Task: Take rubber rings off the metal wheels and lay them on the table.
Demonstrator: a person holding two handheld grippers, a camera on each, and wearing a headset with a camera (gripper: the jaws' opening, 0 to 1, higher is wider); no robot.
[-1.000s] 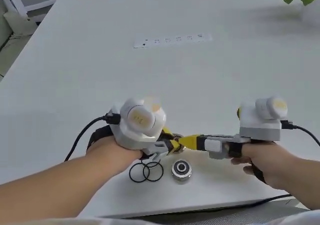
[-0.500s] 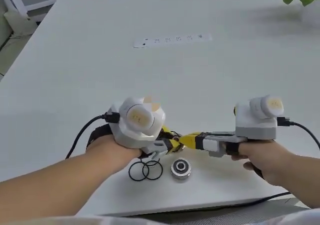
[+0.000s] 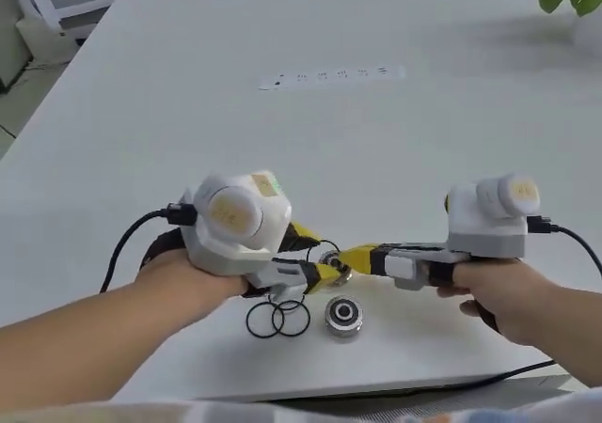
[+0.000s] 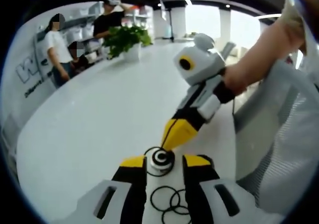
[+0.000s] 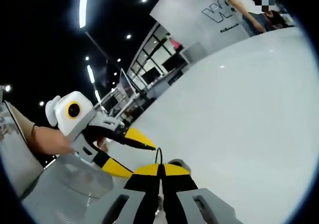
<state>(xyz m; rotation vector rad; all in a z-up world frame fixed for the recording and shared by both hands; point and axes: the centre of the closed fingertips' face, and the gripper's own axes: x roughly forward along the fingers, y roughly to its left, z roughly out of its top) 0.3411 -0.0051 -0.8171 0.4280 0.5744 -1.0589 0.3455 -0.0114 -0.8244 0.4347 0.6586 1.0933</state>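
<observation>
1. Nearest: loose rings [image 3: 277, 320] and a bare wheel [image 3: 343, 314] lie on the table [image 3: 423, 132].
2. Just above, the left gripper [image 4: 160, 160] clamps the held wheel [image 4: 160, 158]: rigid, probably weighty.
3. The right gripper [image 5: 159, 168] pinches its rubber ring [image 5: 158, 155], thin and stretchy. Take the lifted strand.

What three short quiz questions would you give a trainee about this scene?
1. True or false: the left gripper holds a wheel.
2. What does the right gripper pinch? A) a ring B) a cable C) a leaf
3. Fill in: in the head view, the loose rings on the table lie to the ___ of the free wheel.
Key: 1 true; 2 A; 3 left.
</observation>
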